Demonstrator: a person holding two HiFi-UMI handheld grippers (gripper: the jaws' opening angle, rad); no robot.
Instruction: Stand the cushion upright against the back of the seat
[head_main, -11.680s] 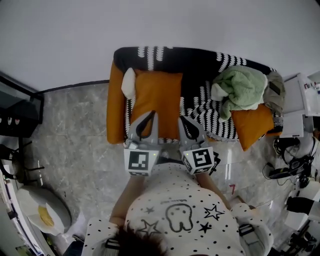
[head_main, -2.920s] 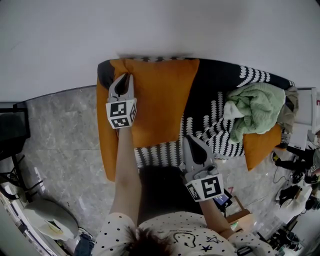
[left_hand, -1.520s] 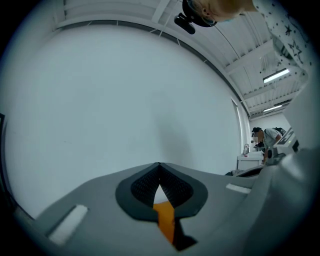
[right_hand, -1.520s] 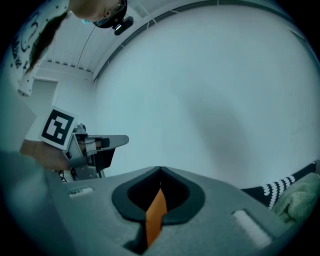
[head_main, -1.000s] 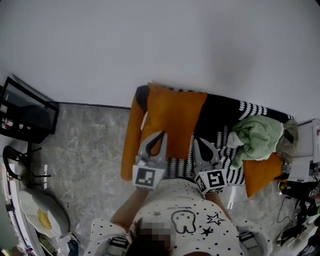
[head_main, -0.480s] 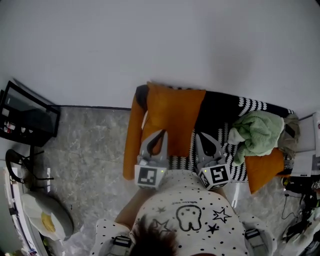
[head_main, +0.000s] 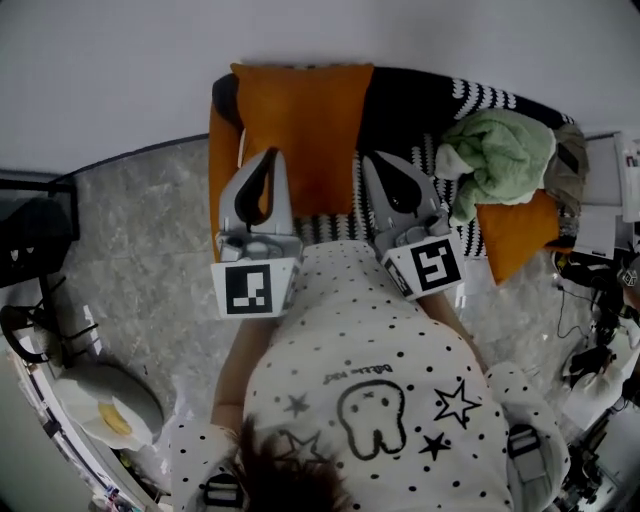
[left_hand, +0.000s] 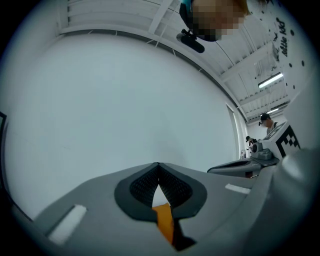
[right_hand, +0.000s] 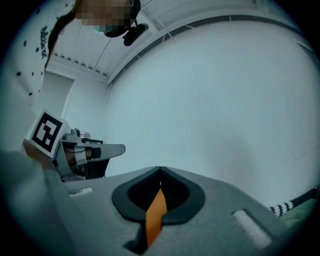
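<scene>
A pale wall (head_main: 450, 40) filled the top of the head view, and grey mottled floor (head_main: 130, 250) ran down the left side. Against the wall, across the upper middle of the frame, stood the seat (head_main: 410, 110), draped in a black cover with white stripes.

The orange cushion (head_main: 300, 120) was at the seat's left end, in the upper centre-left of the frame. Its top edge lay along the back of the seat and its face looked out toward the person. It appeared to be standing up and leaning on the backrest, not lying flat (though the steep downward angle made the exact tilt hard to judge). A rumpled green blanket (head_main: 495, 150) sat at the seat's right end, with a second orange cushion (head_main: 515, 235) just below it at the right edge.

The left gripper (head_main: 268, 155) and the right gripper (head_main: 365, 158) hung in front of the cushion, apart from it and pointing level at the wall. In each gripper view the jaws were pressed together at the tips with nothing between them. The orange sliver in the gap was only the cushion beyond.

So the placing looked done, with no grip on the cushion. At most a check that it would hold its lean seemed left.
</scene>
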